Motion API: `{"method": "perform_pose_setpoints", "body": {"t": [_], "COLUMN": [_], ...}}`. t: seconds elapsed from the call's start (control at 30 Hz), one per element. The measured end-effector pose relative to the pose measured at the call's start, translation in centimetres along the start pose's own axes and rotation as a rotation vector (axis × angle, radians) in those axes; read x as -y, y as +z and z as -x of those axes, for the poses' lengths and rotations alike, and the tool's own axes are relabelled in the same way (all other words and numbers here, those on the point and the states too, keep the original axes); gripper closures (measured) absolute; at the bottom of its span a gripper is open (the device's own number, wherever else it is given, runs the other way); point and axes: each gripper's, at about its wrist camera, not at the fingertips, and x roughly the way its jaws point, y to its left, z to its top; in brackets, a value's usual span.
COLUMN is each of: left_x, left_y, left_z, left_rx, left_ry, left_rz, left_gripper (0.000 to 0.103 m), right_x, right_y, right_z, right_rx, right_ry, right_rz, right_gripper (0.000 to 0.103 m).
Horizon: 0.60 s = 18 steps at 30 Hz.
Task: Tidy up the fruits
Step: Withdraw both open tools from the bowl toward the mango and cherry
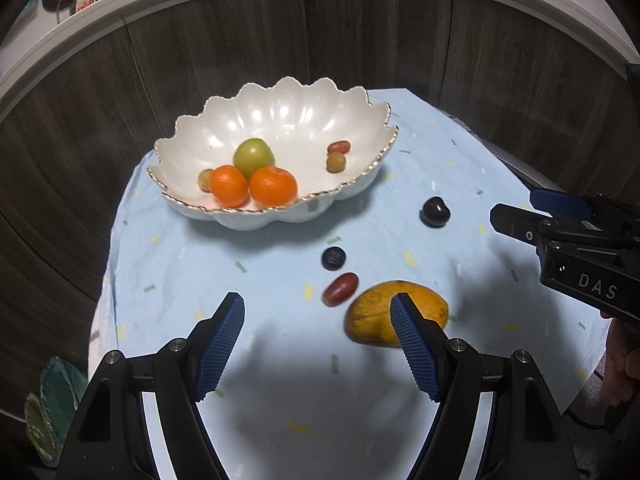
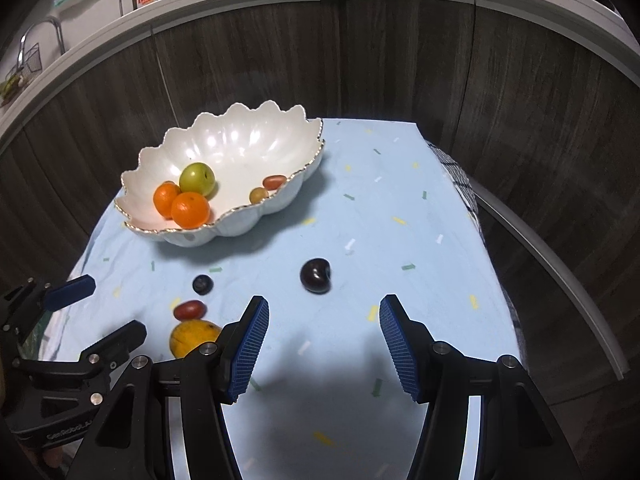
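The left gripper (image 1: 318, 312) stands open and empty above the pale blue cloth (image 1: 256, 360); the yellow-orange mango (image 1: 370, 316) lies just behind its right finger, an oblong red fruit (image 1: 340, 289) beside it. The right gripper (image 2: 324, 316) — jaws apart, holding nothing — faces the dark purple round plum (image 2: 315, 275), just ahead. The scalloped white ceramic bowl (image 1: 304, 108) sits farther back.

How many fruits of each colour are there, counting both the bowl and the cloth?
Orange: 2
Green: 1
Yellow-green, small: 2
Red, oval: 2
Dark: 2
Yellow mango: 1
Total: 10
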Motion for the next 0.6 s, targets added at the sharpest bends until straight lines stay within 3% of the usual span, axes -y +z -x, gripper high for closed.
{"method": "perform_pose_setpoints", "body": {"t": [0.23,0.37,0.6], "left_x": [1.5,2.0,3.1], "left_y": [-0.4,-0.4,-0.4], "left_z": [-0.6,-1.1,-2.2], "left_rx": [-0.037,-0.043,-0.069], "left_ry": [0.013,0.039,0.061], "left_rz": [0.019,0.044,0.079], "left_gripper": [0.028,0.019,0.018], "right_x": [1.0,1.2,1.9], "right_y": [0.1,0.4,1.2], "right_z": [-1.2,-2.2,-4.3], "right_rx": [-0.010,-0.020,-0.043], "right_ry": [0.027,0.057,0.108], "right_rz": [0.079,0.126,0.174], "right_gripper": [0.044,0.044,0.044]}}
